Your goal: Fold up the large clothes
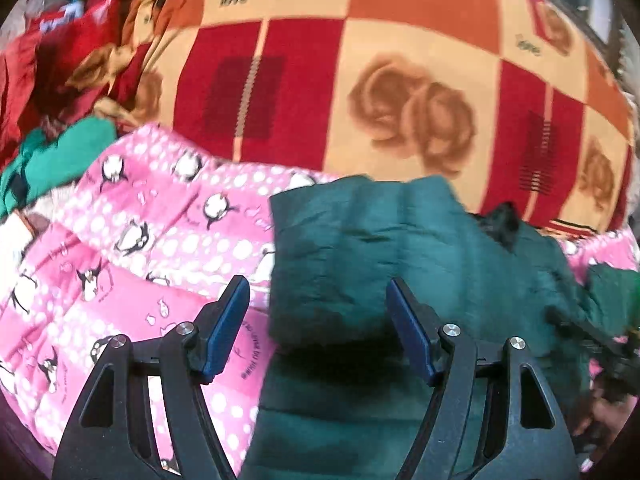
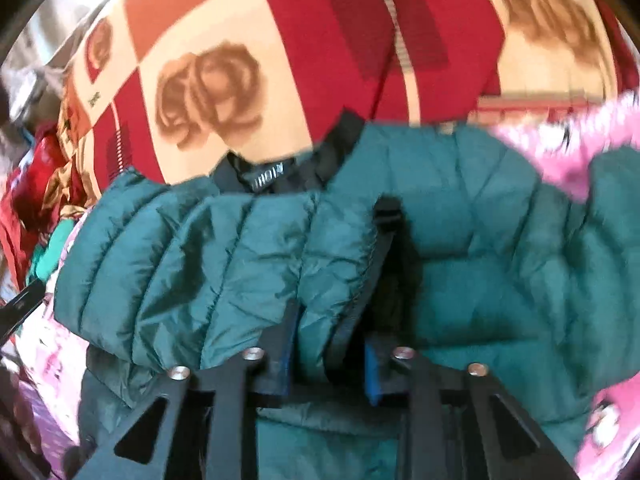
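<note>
A dark green quilted jacket (image 1: 400, 248) lies on a pink quilted garment with a penguin print (image 1: 140, 240). My left gripper (image 1: 317, 282) hangs open just above the jacket's left edge, and neither of its blue pads touches the cloth. In the right wrist view the jacket (image 2: 224, 256) is folded over, with its black collar and label (image 2: 268, 178) at the far side. My right gripper (image 2: 332, 332) is shut on the jacket's front edge, with a fold of green fabric and dark trim pinched between its blue pads (image 2: 287, 348).
A red, orange and cream checked bedspread with rose prints (image 1: 360, 60) lies under everything. A pile of red clothes (image 1: 48, 52) and a bright green cloth (image 1: 60, 152) lie at the far left. Pink penguin fabric (image 2: 560, 152) overlaps the jacket's right side.
</note>
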Tool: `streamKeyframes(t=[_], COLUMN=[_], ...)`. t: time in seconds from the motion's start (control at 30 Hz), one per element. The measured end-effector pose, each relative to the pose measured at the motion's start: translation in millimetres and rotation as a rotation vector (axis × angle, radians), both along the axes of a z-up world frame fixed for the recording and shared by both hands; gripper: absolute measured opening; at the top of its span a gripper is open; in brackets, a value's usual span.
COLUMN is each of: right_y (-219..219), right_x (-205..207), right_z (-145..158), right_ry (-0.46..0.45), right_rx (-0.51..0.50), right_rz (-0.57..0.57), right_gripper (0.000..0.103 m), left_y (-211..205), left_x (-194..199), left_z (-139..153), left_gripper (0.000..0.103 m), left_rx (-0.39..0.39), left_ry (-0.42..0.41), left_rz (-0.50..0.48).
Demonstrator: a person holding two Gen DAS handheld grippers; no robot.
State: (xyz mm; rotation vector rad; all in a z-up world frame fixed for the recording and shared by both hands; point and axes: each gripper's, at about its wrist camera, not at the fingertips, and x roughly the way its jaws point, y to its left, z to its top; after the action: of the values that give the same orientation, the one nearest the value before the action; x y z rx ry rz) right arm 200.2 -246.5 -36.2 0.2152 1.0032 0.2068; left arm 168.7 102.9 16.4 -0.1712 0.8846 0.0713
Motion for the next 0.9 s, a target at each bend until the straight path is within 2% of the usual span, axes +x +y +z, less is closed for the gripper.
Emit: streamKeyframes(t=[0.17, 0.3, 0.37, 0.43, 0.53, 0.63, 0.7, 0.73, 0.8, 0.83, 0.87, 0.9], right_y=[-31.1, -52.7, -51.8, -52.5, -63.7, -65.1, -56.2, -47.3, -28.3, -15.9, -7.0, 2.8], right_x=[-1.8, 14.0, 23.8, 31.0, 26.0, 13.8, 3.1, -0.4, 2.9, 6.6, 9.8, 13.5], right_z=[19.2, -0.8, -17.9, -30.2, -20.7, -0.8, 19.2, 27.8, 35.4, 36.2, 35.5, 33.6], right_ry=[-0.094, -0.053, -0.02, 0.002, 0.015, -0.007, -0.056, -0.071, -0.081, -0.078, -0.076, -0.073], right_rx=[-0.147, -0.2, -0.231, -0.219, -0.191, -0.179, -0.157, -0.153, -0.135, -0.111, -0.086, -0.062], right_rz=[-0.07, -0.131, -0.139, -0.148, -0.184, -0.208, -0.181, -0.158, -0.09, -0.044, -0.011, 0.019], right_gripper=[0.022, 0.021, 0.02, 0.021, 0.022, 0.044, 0.045, 0.046, 0.054, 0.068, 0.076, 0.076], left_y=[-4.1, -15.6, -20.5, -24.4, -25.5, -28.4, -31.7, -32.0, -35.2, -35.9, -37.1, -38.7], left_x=[23.0, 29.6, 28.6, 28.5, 23.4, 20.3, 23.1, 24.3, 32.4, 34.6, 38.1, 42.5], left_z=[-41.4, -62.7, -62.3, -58.8, -45.8, -29.2, -23.2, -23.1, -27.7, -29.8, -33.6, -39.0], left_gripper=[0.071, 0.072, 0.074, 0.074, 0.074, 0.075, 0.075, 0.075, 0.075, 0.075, 0.075, 0.075], left_rx=[-0.012, -0.024, -0.006, 0.02, 0.035, 0.063, 0.075, 0.078, 0.085, 0.088, 0.093, 0.101], left_ry=[0.09, 0.108, 0.096, 0.092, 0.065, 0.006, -0.021, -0.021, -0.01, -0.008, -0.005, 0.002], left_rz=[0.01, 0.0, 0.003, 0.0, -0.011, -0.021, -0.023, -0.024, -0.022, -0.02, -0.016, -0.012])
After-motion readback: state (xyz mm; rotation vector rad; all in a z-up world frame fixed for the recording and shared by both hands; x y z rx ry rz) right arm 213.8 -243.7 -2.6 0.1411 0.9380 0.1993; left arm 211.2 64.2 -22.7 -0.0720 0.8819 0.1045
